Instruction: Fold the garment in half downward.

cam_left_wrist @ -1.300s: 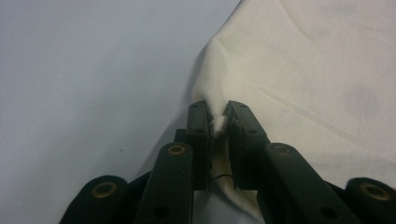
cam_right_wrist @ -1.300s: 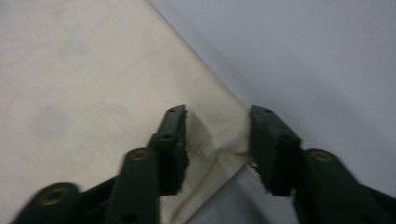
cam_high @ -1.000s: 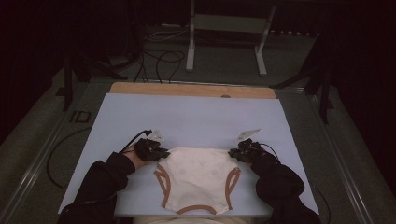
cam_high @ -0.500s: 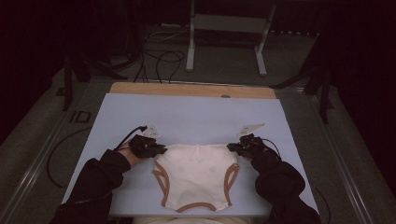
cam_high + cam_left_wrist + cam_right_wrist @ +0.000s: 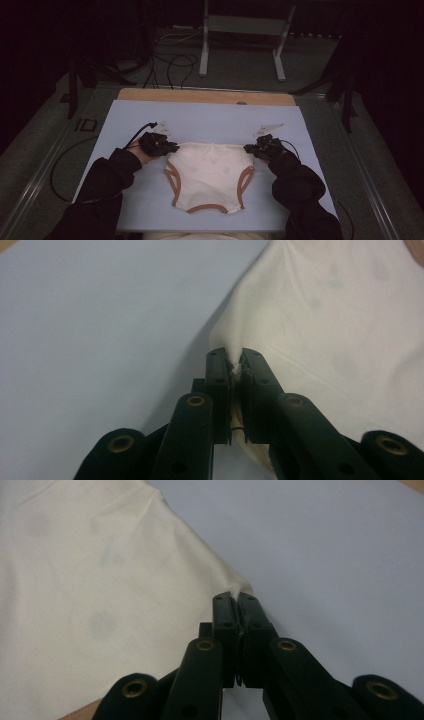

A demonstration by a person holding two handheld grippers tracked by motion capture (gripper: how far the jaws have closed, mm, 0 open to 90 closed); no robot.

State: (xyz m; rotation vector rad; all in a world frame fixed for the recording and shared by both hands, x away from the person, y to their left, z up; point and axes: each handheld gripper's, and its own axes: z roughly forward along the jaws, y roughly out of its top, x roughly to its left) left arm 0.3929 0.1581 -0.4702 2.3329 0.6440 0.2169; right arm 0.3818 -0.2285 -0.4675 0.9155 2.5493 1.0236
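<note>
A pale blue mat [image 5: 210, 120] covers most of the table [image 5: 205, 95], whose bare wooden strip shows along the far edge. The person's two forearms come in from the near edge in black sleeves, the left sleeve [image 5: 102, 182] angling up and inward from the lower left, the right sleeve [image 5: 300, 192] doing the same from the lower right, so that both arms point toward the middle of the mat with the wrists held low and roughly level.

Between them, on the near half of the mat, is a cream bodysuit [image 5: 209, 172] with brown trim along its leg openings and bottom hem. Its upper edge is stretched straight from one gripper to the other, and the rest of the cloth spreads toward the person.

The left gripper [image 5: 167, 148] is at the garment's upper left corner. In the left gripper view its jaws are pinched nearly together on a bunched corner of the bodysuit [image 5: 320, 305], with cloth gathered between the pads and fanning out beyond them over the mat [image 5: 100, 320].

The right gripper [image 5: 250, 148] is at the upper right corner. In the right gripper view its jaws are pressed tight on a thin tip of the bodysuit [image 5: 100, 580], which spreads away to one side, with the mat [image 5: 325, 540] on the other.
</note>
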